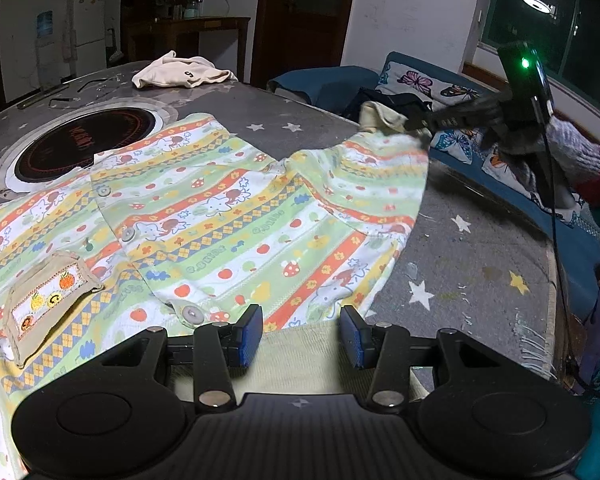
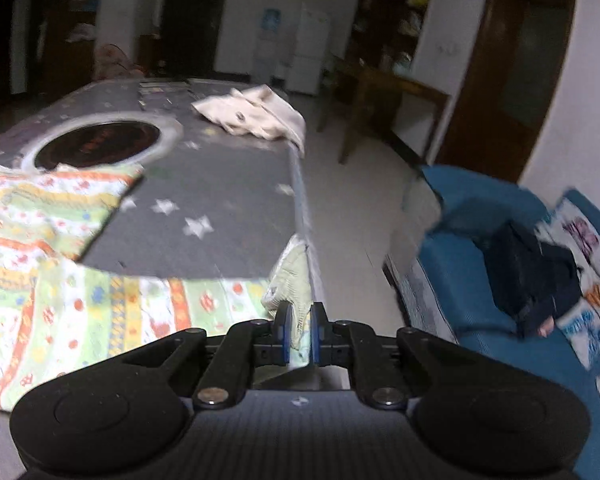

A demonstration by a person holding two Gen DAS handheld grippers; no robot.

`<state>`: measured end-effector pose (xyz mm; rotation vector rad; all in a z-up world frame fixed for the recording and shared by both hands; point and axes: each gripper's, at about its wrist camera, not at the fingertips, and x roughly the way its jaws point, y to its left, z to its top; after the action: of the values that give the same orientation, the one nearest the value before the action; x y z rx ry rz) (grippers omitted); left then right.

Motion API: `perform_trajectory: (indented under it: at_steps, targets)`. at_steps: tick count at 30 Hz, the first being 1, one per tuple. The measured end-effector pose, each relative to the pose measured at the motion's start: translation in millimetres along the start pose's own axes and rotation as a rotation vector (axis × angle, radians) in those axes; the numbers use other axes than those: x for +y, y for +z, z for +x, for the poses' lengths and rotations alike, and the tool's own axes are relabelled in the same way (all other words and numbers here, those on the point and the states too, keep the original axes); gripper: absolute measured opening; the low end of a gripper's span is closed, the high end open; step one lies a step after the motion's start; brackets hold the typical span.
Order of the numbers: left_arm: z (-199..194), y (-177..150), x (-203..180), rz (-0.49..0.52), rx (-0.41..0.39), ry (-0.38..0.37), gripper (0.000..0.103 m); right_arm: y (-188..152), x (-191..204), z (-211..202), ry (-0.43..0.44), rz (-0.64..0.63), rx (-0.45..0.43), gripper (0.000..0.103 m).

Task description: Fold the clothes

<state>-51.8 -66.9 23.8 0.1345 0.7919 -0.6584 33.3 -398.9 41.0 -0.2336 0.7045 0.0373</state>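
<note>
A child's striped patterned jacket (image 1: pixel 220 216) with buttons and a beige pocket lies spread on the grey star-print table (image 1: pixel 460 248). My left gripper (image 1: pixel 302 334) is open, its blue pads either side of the jacket's pale ribbed hem (image 1: pixel 300 360). My right gripper (image 2: pixel 299 334) is shut on the ribbed cuff (image 2: pixel 294 276) of the jacket's sleeve (image 2: pixel 148 300) at the table's right edge. In the left wrist view the right gripper (image 1: pixel 416 126) holds that cuff (image 1: pixel 380 118) lifted off the table.
A round induction cooktop (image 1: pixel 86 142) is set into the table at the far left. A cream garment (image 1: pixel 184 72) lies at the far end. A blue sofa (image 2: pixel 480 248) with butterfly cushions and dark clothes stands to the right.
</note>
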Motion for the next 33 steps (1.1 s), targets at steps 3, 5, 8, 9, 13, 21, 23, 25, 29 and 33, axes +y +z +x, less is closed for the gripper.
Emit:
perform_trajectory:
  at_steps: [3,5,8,9,13,21,23,25,29,33]
  targets:
    - [0,0,1,0.002,-0.001,-0.003,0.046,-9,0,1,-0.039,-0.009,0.038,0.016]
    - [-1,-1,1,0.003,-0.001,-0.004,0.046,-10,-1,-3,-0.054,0.004,0.022,0.017]
    - [-1,-1,1,0.004,-0.002,-0.005,0.046,-5,2,-7,-0.038,0.007,-0.018,0.020]
    - [-1,-1,1,0.004,-0.002,-0.004,0.046,-4,5,-8,-0.020,0.001,-0.030,0.024]
    - [-2,-2,1,-0.005,-0.006,-0.001,0.046,2,17,0,0.086,-0.003,-0.036,0.038]
    - [-3,-3,3,-0.036,-0.021,0.000,0.050,-12,3,23,0.121,0.137,0.047,0.041]
    - [-3,-3,4,-0.048,-0.025,-0.005,0.052,-17,-3,18,0.086,0.167,0.070,0.042]
    - [-2,-4,4,-0.052,-0.031,-0.011,0.055,-23,-9,12,0.072,0.204,0.090,0.042]
    - [-2,-4,2,-0.042,-0.035,-0.013,0.059,-29,0,1,0.008,0.139,0.099,0.042]
    - [-3,-5,1,-0.044,-0.039,-0.006,0.060,-25,6,-7,0.013,0.125,0.111,0.042]
